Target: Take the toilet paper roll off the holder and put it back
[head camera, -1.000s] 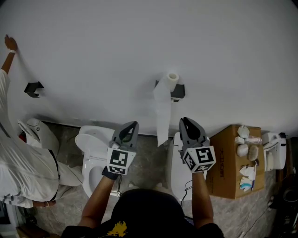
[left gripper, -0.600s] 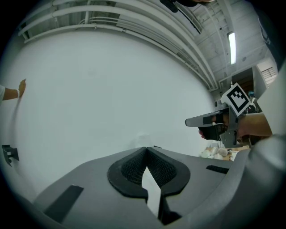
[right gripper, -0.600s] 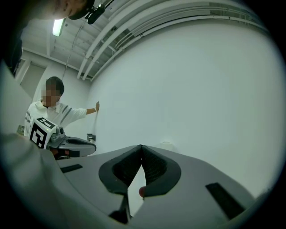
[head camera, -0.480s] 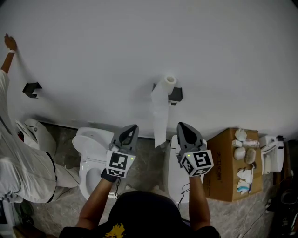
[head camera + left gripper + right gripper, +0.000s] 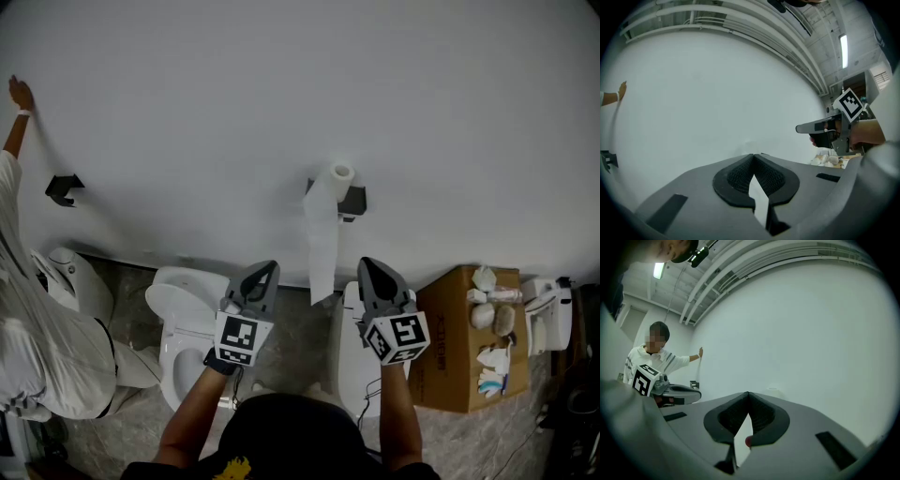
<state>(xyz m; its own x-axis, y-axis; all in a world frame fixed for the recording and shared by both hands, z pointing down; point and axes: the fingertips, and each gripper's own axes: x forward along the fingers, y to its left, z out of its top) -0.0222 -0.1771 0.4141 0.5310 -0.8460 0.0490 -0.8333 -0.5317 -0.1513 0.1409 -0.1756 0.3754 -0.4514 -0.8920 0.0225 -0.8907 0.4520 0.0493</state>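
A white toilet paper roll point(image 5: 342, 172) sits on a black wall holder point(image 5: 353, 200), and a long tail of paper point(image 5: 322, 246) hangs down from it. My left gripper point(image 5: 269, 268) is held below and left of the roll, clear of it, its jaws shut on nothing. Level with it, below and right of the tail, my right gripper point(image 5: 367, 265) is also shut and empty. In the left gripper view the tips point(image 5: 752, 155) meet against the bare white wall. The right gripper view shows its tips point(image 5: 748, 393) meeting, with the roll point(image 5: 775, 390) faint just beyond them.
Two white toilets point(image 5: 180, 309) point(image 5: 349, 342) stand below the grippers. A cardboard box point(image 5: 459, 328) carrying small white items is at the right. A second black holder point(image 5: 64, 187) hangs on the wall at the left, near a person in white point(image 5: 42, 328) whose hand touches the wall.
The head view has shifted a little, so the roll and both grippers sit slightly lower in the frame. Neither gripper has moved relative to the roll.
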